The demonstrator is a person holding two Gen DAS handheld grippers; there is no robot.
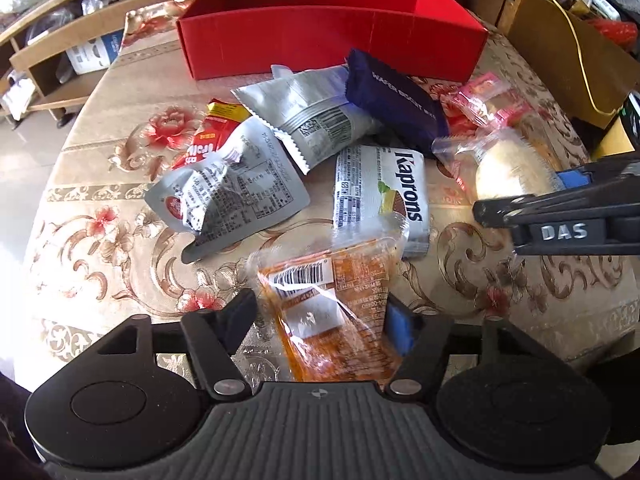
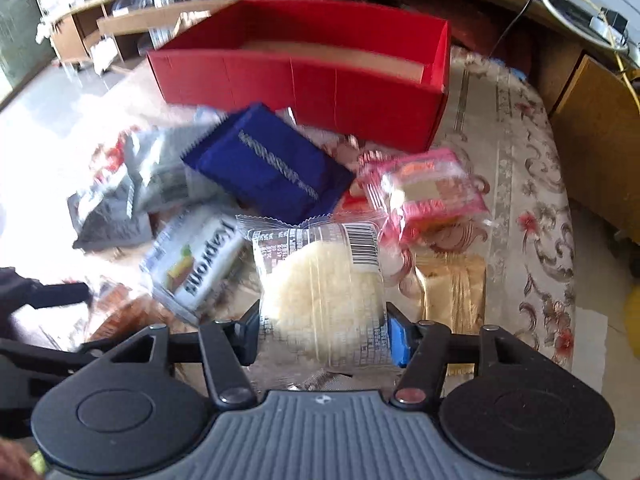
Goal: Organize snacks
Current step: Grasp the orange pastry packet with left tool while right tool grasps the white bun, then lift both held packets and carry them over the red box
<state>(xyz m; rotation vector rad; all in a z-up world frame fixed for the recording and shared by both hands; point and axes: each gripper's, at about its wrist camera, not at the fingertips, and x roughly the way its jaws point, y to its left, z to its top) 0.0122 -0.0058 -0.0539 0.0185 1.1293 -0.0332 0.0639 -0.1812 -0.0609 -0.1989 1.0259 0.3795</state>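
The counter (image 1: 120, 92), under a floral cloth, carries a red box (image 1: 328, 40) at its far side; the right wrist view looks over its near wall to a pale bare floor inside, with no snack seen in it, while the left wrist view shows only the red walls. Near of the box lies a loose heap of snacks: a silver pack (image 1: 304, 116), a crumpled silver pouch (image 1: 236, 188) left of it with a red packet (image 1: 208, 136) tucked behind, a blue wafer pack (image 1: 394, 100) leaning toward the box, a Kaprons pack (image 1: 384, 196) in the middle, and a pink packet (image 2: 432, 192) on the right. The left hand-held gripper (image 1: 320, 320) is clenched on an orange packet (image 1: 332, 304), whose clear wrapper sits between the two fingers at the near edge of the heap. The right hand-held gripper (image 2: 324, 332) grasps a pale bun (image 2: 324, 296) in clear wrap, near right of the Kaprons pack. Only the right wrist view shows a gold packet (image 2: 452, 292) lying flat just right of the bun. The left wrist view shows the right hand-held gripper from the side at the right edge, its fingers at the bun.
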